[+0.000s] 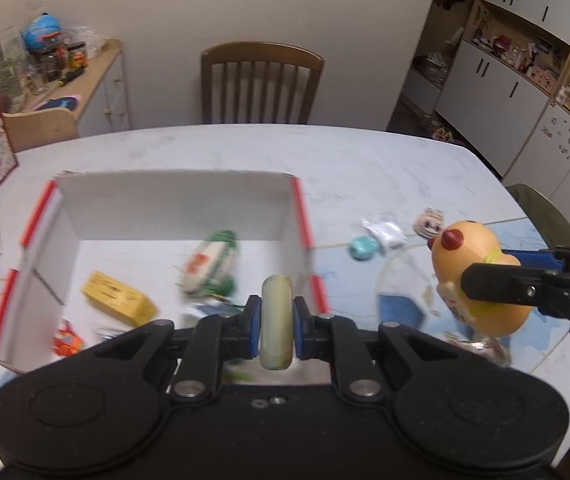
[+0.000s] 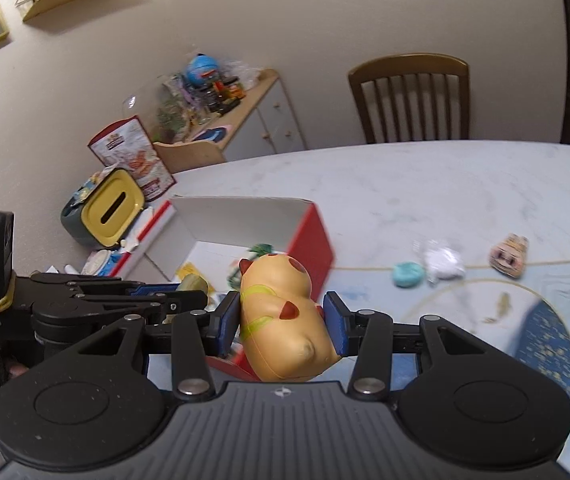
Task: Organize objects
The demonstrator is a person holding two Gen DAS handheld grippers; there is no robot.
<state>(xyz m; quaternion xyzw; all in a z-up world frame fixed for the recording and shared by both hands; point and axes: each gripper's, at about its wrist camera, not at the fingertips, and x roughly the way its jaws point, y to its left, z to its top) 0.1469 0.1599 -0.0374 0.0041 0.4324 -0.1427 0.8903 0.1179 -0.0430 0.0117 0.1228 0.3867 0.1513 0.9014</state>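
– How did the toy point(image 2: 281, 316) handle?
– Hollow and slick, I judged; my right fingers point(image 2: 281, 320) were clamped across its belly, beside the box point(image 1: 181, 204). My left fingers point(image 1: 277, 330) pinched a pale disc point(image 1: 277, 322) over the box.
– Obstacles?
– The box's right wall; a teal lump point(image 1: 364, 247) lay far right on the desk point(image 1: 325, 152).

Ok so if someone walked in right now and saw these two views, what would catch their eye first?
Probably the orange-yellow rounded toy figure with red horns, clamped in the right gripper just right of the open white cardboard box with red edges. Next, the pale yellowish-green disc pinched on edge in the left gripper above that box, where a yellow packet and a green-and-white packet already lie.
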